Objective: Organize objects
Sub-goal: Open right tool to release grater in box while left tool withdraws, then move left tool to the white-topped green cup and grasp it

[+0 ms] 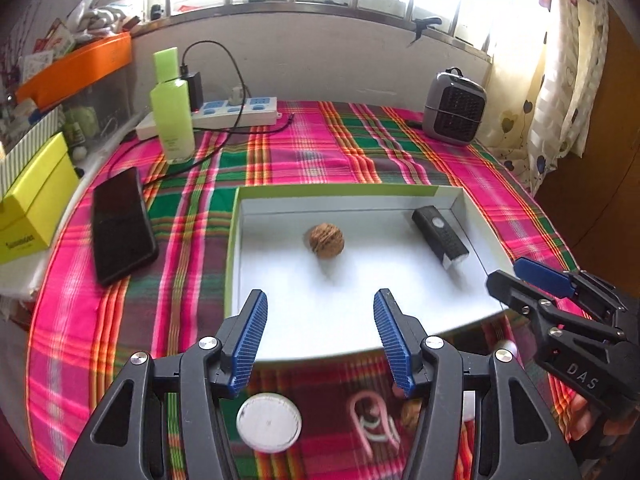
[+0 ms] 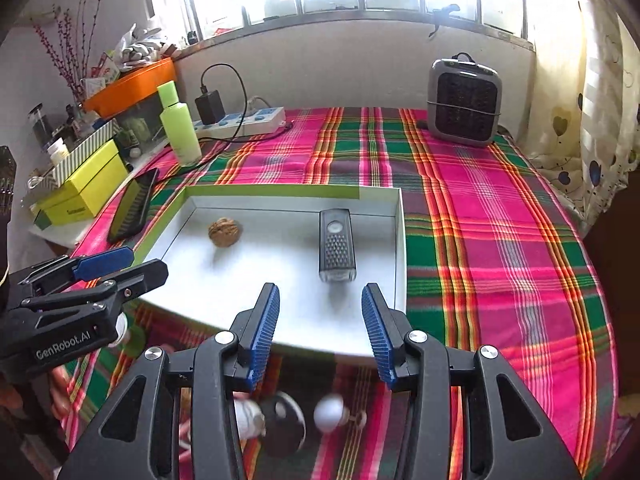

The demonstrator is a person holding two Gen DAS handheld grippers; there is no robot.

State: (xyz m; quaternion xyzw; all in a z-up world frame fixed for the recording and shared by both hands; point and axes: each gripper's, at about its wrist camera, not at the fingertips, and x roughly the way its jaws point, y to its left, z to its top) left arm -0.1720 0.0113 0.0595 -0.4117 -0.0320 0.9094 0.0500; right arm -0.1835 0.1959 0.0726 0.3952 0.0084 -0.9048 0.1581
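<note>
A walnut (image 1: pixel 326 240) and a black lamp (image 1: pixel 440 237) lie well apart in the shallow white box (image 1: pixel 360 304) on the plaid-covered worktop (image 1: pixel 304 156). Both the left tongs (image 1: pixel 320 308) and the right tongs (image 2: pixel 320 302) hover over the box's near edge, parted, with nothing held. A phone (image 1: pixel 120 224) lies left of the box.

- A table (image 2: pixel 500 240) covered with a pink, green and orange plaid cloth.
- A shallow white tray (image 2: pixel 400 240) lies near the front edge.
- A dark phone (image 1: pixel 120 224) by the left edge.
- A green bottle (image 1: pixel 172 108) and a white power strip (image 1: pixel 240 110) at the back left.
- A grey heater (image 2: pixel 464 100) at the back right corner.
- Small blurred items, among them a white round lid (image 1: pixel 268 422), at the front edge.
</note>
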